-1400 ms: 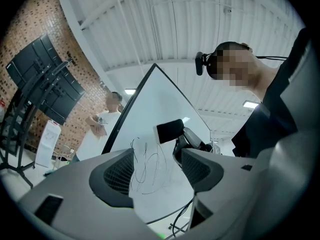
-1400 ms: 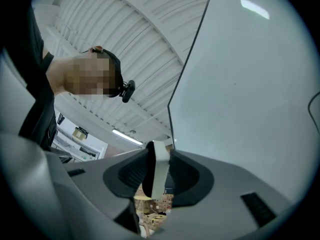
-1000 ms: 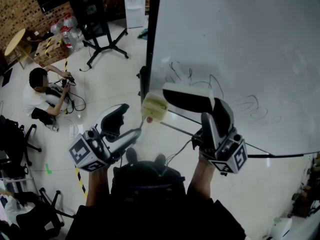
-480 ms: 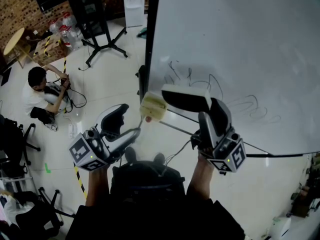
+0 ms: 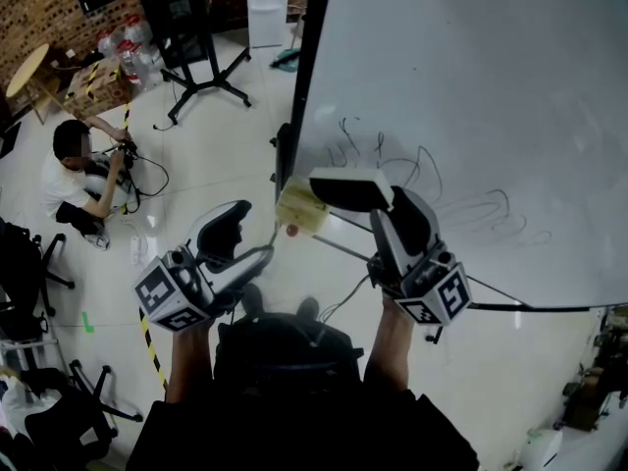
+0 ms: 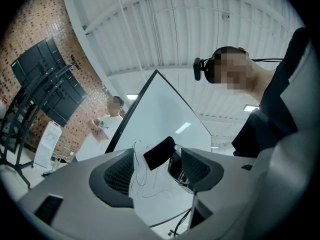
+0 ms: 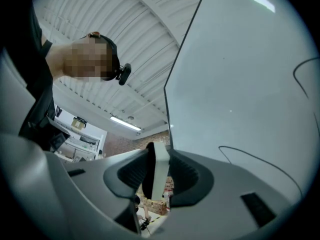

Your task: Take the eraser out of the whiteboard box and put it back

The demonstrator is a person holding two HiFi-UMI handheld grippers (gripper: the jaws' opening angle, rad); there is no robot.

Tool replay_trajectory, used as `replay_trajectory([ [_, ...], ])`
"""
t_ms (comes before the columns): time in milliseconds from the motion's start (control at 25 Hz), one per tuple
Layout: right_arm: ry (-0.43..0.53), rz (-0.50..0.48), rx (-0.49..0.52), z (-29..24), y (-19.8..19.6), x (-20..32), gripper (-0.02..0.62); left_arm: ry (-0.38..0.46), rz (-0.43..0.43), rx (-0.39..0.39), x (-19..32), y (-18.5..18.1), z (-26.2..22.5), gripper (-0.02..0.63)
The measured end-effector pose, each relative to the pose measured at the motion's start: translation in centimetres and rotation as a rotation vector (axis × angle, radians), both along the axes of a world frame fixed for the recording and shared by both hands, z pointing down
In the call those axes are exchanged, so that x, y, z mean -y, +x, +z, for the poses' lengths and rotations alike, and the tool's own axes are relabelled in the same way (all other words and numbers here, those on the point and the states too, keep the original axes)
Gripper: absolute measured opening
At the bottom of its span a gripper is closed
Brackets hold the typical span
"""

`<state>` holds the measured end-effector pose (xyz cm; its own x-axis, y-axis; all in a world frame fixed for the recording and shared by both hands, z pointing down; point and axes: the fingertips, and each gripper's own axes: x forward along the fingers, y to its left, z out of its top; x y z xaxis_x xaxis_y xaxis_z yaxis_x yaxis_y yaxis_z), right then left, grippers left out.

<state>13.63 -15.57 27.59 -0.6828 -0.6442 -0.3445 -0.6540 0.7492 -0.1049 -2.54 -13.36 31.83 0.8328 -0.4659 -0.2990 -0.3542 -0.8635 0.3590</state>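
The eraser (image 5: 351,188), a white block with a dark felt face, is clamped in my right gripper (image 5: 378,204) and held in front of the whiteboard (image 5: 471,96), just right of the yellowish whiteboard box (image 5: 300,210) at the board's lower left corner. In the right gripper view the eraser (image 7: 158,170) stands upright between the two pads of the right gripper (image 7: 156,164). My left gripper (image 5: 235,245) hangs open and empty below and left of the box. In the left gripper view the eraser (image 6: 159,153) shows beyond the open left gripper (image 6: 157,176).
Scribbled pen lines (image 5: 412,170) mark the whiteboard's lower part. A person (image 5: 74,170) sits on the floor at left among cables. A black wheeled stand (image 5: 201,77) is behind, and chairs (image 5: 39,263) stand at far left. Another person (image 6: 107,126) stands by the board's edge.
My right gripper has sunk a little and shifted left with the eraser, closer to the box. The left gripper has stayed where it was.
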Motion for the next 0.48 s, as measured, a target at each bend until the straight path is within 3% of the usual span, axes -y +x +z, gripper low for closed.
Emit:
replay_trajectory([
  [480,-0.121,0.012,-0.221,7.3,-2.9,3.0,0.152,-0.031,-0.014,0.015,0.5,-0.7,1.3,0.293],
])
